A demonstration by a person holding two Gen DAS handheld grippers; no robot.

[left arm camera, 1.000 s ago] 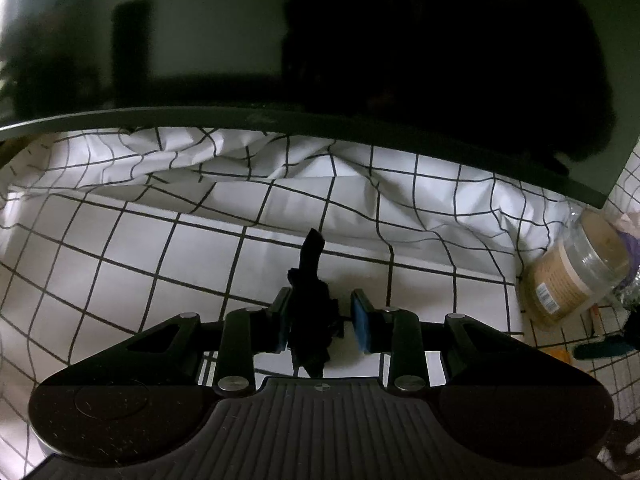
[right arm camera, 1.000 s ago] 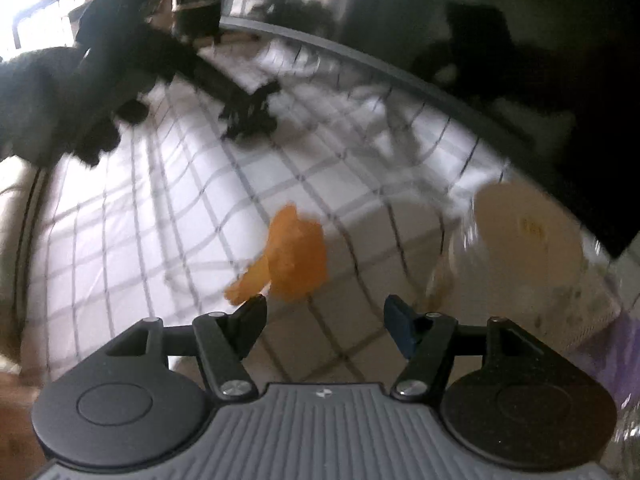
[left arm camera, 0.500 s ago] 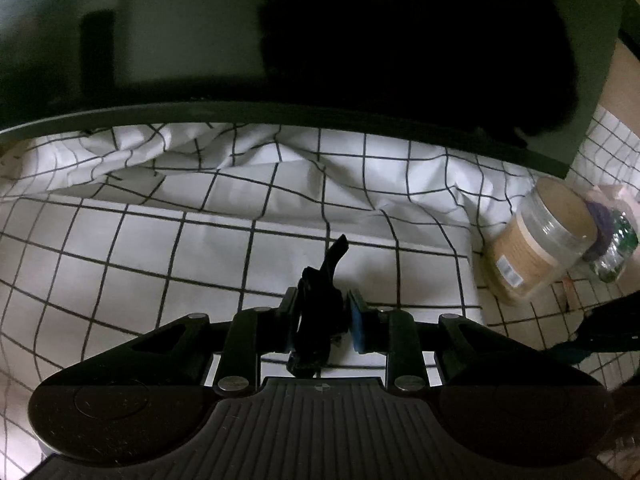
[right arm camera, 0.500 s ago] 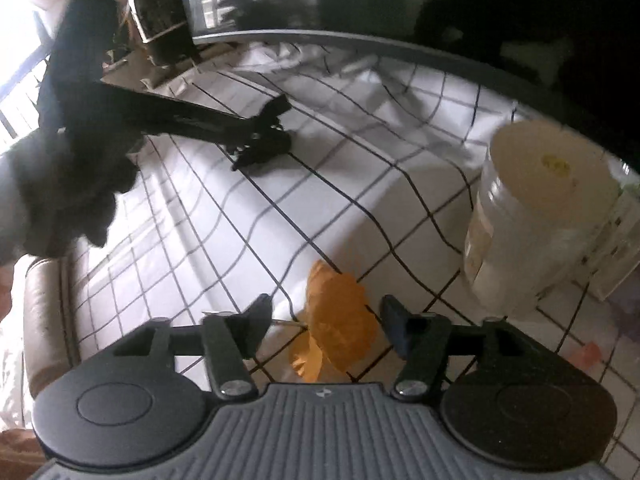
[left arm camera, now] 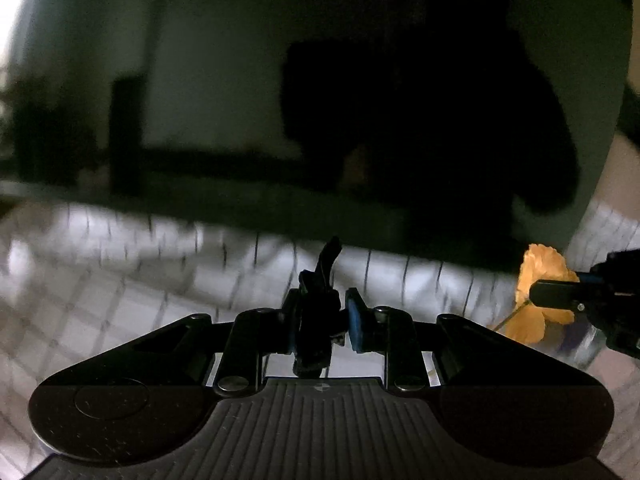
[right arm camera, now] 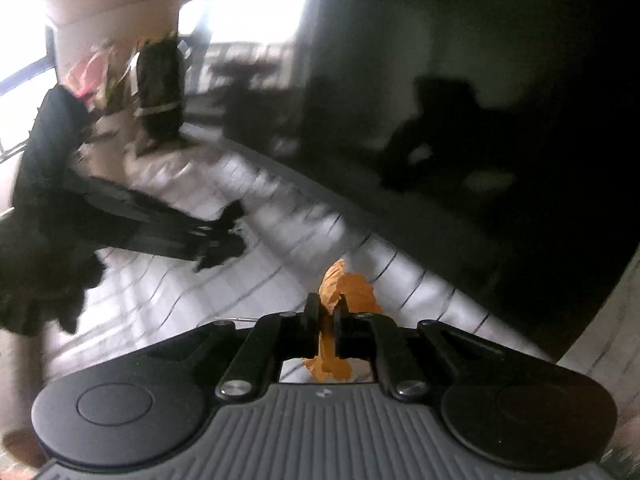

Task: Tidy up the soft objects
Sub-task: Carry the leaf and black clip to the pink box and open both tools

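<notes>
A: Quickly, left side first. What's my left tool [left arm camera: 320,322] doing?

B: My left tool is level, aimed at the dark screen [left arm camera: 400,100] across the checked cloth [left arm camera: 120,280]. Its pads are clamped on a small black soft object [left arm camera: 316,312], crumpled, one thin end poking up above the fingers.

A: And the right?

B: My right tool [right arm camera: 326,320] is pinched tight on an orange soft object [right arm camera: 344,292]. Wrinkled, petal-like, bunching above the fingers and hanging below them too. Both frames are blurred.

A: Where do the two sit relative to each other?

B: From the right wrist, the left tool comes in from the left, held in a black-gloved hand [right arm camera: 44,184], above the cloth. From the left wrist, the orange piece shows at far right, gripped from the side.
</notes>
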